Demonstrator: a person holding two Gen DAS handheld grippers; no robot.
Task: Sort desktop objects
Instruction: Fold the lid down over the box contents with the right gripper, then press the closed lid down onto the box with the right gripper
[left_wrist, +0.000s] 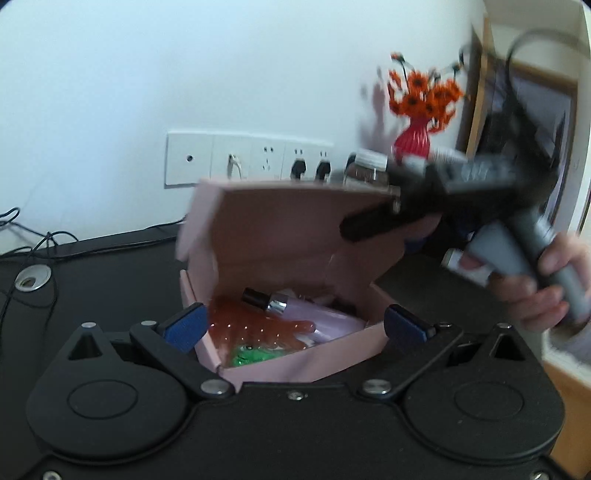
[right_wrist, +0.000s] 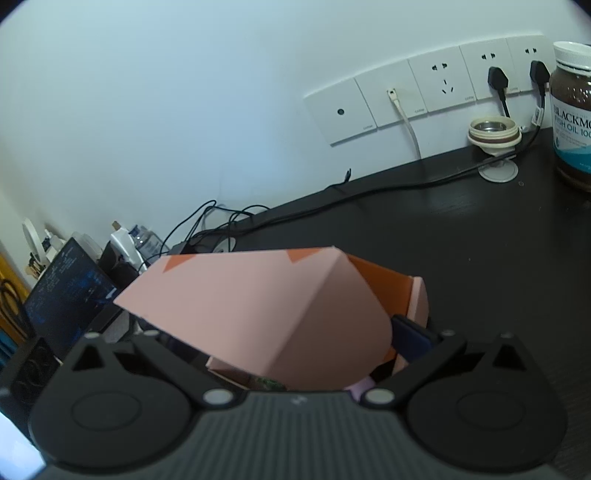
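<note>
A pink cardboard box (left_wrist: 332, 354) stands on the black desk with its lid (left_wrist: 288, 229) raised halfway. Inside lie a small bottle (left_wrist: 266, 299) with a black cap, a reddish bubbly piece (left_wrist: 255, 328), something green (left_wrist: 251, 356) and a lilac item (left_wrist: 332, 321). My left gripper (left_wrist: 295, 325) is open, its blue pads (left_wrist: 184, 326) on either side of the box's front. My right gripper (left_wrist: 373, 221), blurred and held by a hand (left_wrist: 535, 295), has a finger against the lid's right edge. In the right wrist view it (right_wrist: 295, 332) is open and the lid (right_wrist: 240, 306) covers its left finger.
A fish oil jar (right_wrist: 574, 122) and a round cap (right_wrist: 493, 134) stand by the wall sockets (right_wrist: 424, 96). Cables (right_wrist: 332, 206) trail over the desk's back. A red vase of orange flowers (left_wrist: 417, 136) sits far right. A dark screen (right_wrist: 62, 295) is at the left.
</note>
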